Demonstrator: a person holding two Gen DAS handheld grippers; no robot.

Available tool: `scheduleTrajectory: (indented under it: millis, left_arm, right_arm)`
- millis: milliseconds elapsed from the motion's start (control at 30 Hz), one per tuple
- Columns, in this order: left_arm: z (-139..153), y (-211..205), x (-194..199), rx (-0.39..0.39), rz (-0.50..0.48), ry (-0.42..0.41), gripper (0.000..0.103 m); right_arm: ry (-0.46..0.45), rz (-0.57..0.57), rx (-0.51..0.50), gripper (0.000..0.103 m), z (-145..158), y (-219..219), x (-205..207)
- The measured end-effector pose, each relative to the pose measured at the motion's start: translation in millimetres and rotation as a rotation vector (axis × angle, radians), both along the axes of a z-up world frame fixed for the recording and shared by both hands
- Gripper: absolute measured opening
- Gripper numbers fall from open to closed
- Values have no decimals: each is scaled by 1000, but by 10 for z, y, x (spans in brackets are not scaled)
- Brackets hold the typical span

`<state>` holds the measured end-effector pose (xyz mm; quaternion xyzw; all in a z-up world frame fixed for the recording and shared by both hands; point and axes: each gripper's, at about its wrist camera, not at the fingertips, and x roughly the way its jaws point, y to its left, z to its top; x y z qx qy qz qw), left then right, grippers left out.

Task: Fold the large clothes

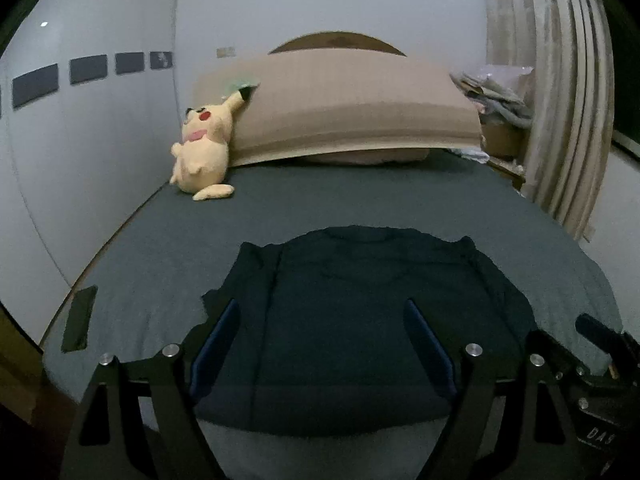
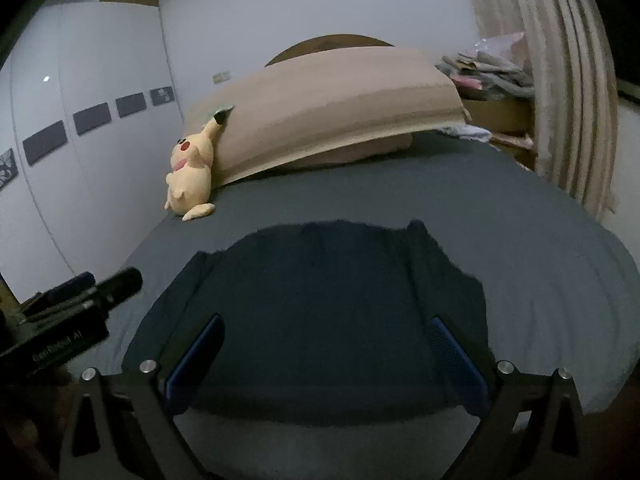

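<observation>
A dark navy garment [image 1: 360,320] lies spread flat on the grey bed [image 1: 360,200], its sleeves folded in along both sides. In the right wrist view the same garment [image 2: 320,312] fills the near half of the bed [image 2: 500,216]. My left gripper [image 1: 322,308] hovers above the garment's near part, jaws wide apart, nothing between the blue pads. My right gripper [image 2: 328,322] also hangs open over the garment, holding nothing. Each gripper shows at the edge of the other's view, the right gripper [image 1: 600,360] and the left gripper [image 2: 72,312].
A yellow plush toy [image 1: 202,148] leans on a tan cushion [image 1: 352,104] at the head of the bed. A dark flat phone-like object [image 1: 80,320] lies near the left edge. White wardrobe doors stand left, curtains [image 1: 568,100] and a pile of clutter [image 1: 496,96] right.
</observation>
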<state>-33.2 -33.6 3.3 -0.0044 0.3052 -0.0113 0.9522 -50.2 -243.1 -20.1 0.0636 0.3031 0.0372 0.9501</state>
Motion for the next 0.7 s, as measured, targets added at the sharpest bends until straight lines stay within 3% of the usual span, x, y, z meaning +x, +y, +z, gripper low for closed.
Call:
scheduleTrajectory:
  millis: [133,300,700]
  left_arm:
    - [-84,91,-262,-17,25,-13,85]
    - [-228,246,-498,-93,75,34,85]
    - [-140,201,-574,-42,69,4,86]
  right_arm:
    - [7,5,-13,103,-76,61,-280]
    - [13,27,-22,103,-179,161,-507]
    - [-4,-2,-49,103,-139,127,-588]
